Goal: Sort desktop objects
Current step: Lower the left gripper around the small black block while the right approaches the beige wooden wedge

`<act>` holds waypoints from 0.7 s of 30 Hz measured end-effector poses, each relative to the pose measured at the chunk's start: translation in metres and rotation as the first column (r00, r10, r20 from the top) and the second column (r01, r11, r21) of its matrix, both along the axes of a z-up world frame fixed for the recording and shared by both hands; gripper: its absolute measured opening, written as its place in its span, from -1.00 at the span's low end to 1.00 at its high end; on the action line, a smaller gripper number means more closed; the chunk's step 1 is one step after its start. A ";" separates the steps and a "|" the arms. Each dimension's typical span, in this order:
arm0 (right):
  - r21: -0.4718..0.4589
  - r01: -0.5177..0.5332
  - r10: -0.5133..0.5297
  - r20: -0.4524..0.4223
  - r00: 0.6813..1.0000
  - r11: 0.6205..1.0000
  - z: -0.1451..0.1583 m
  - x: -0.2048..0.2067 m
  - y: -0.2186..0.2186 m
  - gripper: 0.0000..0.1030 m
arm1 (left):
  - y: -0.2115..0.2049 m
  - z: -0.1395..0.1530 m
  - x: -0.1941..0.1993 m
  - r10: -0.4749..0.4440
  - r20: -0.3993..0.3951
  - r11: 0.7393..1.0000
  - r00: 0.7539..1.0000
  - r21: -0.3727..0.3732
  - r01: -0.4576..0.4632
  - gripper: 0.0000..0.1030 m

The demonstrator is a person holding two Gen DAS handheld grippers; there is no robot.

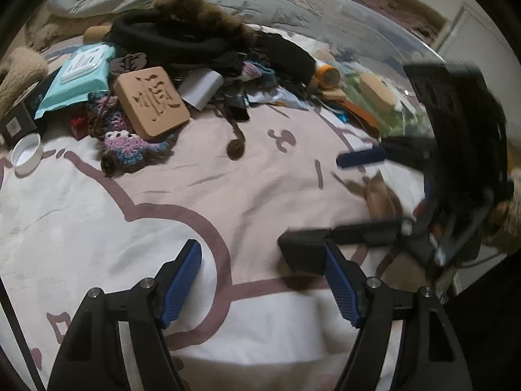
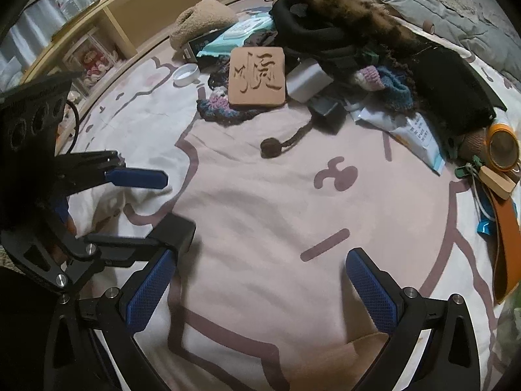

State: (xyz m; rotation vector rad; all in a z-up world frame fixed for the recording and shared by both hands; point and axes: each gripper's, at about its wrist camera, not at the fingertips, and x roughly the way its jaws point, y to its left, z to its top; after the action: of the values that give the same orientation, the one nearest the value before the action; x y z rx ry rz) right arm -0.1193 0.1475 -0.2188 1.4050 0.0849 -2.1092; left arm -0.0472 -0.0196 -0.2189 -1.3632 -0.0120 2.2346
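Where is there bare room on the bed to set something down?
The bedspread lies bare between both grippers and the pile, below the tan carved block and brown pom-pom. Crowded: the far clutter and the right edge near the orange strap.

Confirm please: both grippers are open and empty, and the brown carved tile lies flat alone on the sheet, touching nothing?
Not quite. The brown carved tile rests against the knitted yarn piece, as the right wrist view shows. Left gripper and right gripper are open and empty.
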 end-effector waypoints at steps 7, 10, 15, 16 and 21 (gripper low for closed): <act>0.001 0.061 -0.061 0.041 0.997 0.998 -0.007 -0.010 0.013 1.00 | 0.006 0.000 0.001 -0.019 -0.019 1.000 1.000 0.005 0.019 0.45; -0.002 0.085 -0.085 0.045 0.995 0.996 -0.005 -0.013 0.021 1.00 | 0.002 0.002 -0.002 -0.011 -0.001 0.999 1.000 0.036 0.011 0.45; 0.008 0.134 -0.134 0.020 0.991 0.991 0.004 -0.016 0.040 1.00 | 0.006 0.002 0.003 -0.057 0.016 0.996 0.998 0.065 0.056 0.45; 0.005 0.140 -0.140 0.011 0.990 0.990 0.006 -0.015 0.045 1.00 | 0.007 0.001 0.005 -0.065 0.017 0.996 0.998 0.058 0.064 0.44; 0.028 0.158 -0.157 -0.031 0.987 0.987 0.013 -0.012 0.062 1.00 | 0.009 -0.006 0.009 -0.097 0.038 0.995 0.995 0.042 0.096 0.40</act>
State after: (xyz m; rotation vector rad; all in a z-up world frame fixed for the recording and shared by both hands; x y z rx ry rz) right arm -0.1311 0.2092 -0.2058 1.4415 0.0173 -2.2657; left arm -0.0379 -0.0103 -0.2252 -1.3575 -0.0051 2.1162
